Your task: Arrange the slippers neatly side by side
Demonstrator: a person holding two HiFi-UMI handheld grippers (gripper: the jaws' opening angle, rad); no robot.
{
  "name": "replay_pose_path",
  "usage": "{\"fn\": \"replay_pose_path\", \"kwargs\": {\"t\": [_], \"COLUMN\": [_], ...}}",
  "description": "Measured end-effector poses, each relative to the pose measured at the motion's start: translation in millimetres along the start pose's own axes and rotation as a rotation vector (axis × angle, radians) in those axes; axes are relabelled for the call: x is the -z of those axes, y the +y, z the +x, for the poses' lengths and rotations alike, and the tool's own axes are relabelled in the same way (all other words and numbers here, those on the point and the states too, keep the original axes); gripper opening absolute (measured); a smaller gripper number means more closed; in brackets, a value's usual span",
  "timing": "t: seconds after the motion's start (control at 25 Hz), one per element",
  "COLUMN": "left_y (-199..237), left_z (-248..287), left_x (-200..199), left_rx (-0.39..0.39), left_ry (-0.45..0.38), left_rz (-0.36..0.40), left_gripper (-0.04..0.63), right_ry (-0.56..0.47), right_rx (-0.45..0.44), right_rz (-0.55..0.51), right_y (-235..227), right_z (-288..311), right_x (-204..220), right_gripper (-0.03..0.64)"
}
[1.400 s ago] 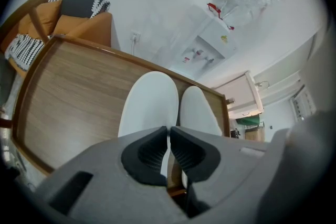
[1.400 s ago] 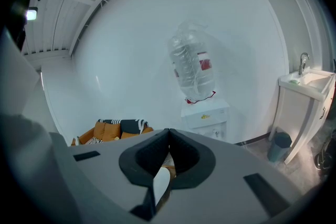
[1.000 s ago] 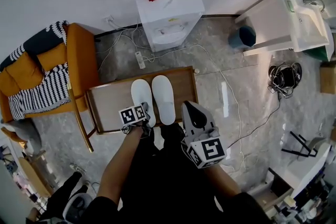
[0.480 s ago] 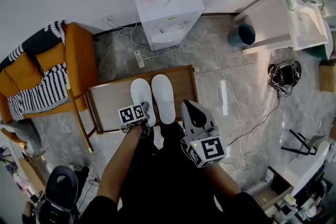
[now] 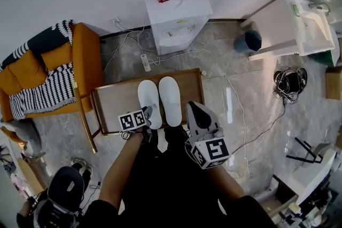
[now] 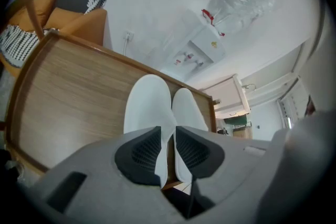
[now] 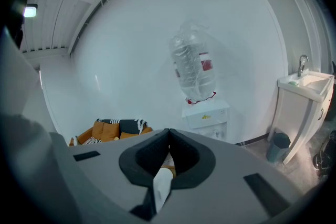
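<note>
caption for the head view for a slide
Two white slippers side by side on a wooden table before the water dispenser

Low wooden counter [image 5: 115, 101] on grey marble floor [image 5: 246, 88], two white slippers [image 5: 160, 101] lying side by side on its right part.

The left slipper [image 5: 148, 107] and the right slipper [image 5: 170, 100] were seen to be plain white, set against a table [image 5: 115, 100] of brown wood grain. The armchair [image 5: 88, 61] was coloured orange and was draped with a black-and-white striped blanket [image 5: 51, 91]. The floor [image 5: 224, 67] was marbled in grey, the water dispenser [image 5: 179, 21] was white with a touch of red, and the bin [image 5: 250, 40] was dark blue.
</note>
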State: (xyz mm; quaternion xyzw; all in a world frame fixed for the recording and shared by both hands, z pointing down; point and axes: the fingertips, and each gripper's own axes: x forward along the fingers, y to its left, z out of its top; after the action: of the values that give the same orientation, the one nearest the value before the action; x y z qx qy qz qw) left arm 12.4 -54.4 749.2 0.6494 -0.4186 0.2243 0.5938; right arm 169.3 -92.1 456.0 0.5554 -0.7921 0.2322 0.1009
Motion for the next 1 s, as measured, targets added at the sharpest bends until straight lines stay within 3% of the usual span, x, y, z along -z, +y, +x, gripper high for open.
{"fn": "replay_pose_path", "kwargs": {"t": [0.36,0.68,1.0], "left_y": [-32,-98,-173], "left_z": [-103,-217,-322], "left_x": [-60,-111,-113], "left_rx": [0.026,0.084,0.068], "left_ry": [-0.295,-0.617,-0.917], "left_rz": [0.158,0.398,0.647], "left_gripper": [0.029,0.017,0.017], "right_ry": [-0.032,-0.077,-0.091], "right_rx": [-0.010,-0.013,-0.007], "right_rz": [0.000,-0.011,-0.019], "right_y": [20,40,55], "right_z": [-7,-16,-33], "right_x": [-10,-28,-29], "right_gripper": [0.012,0.012,0.012]}}
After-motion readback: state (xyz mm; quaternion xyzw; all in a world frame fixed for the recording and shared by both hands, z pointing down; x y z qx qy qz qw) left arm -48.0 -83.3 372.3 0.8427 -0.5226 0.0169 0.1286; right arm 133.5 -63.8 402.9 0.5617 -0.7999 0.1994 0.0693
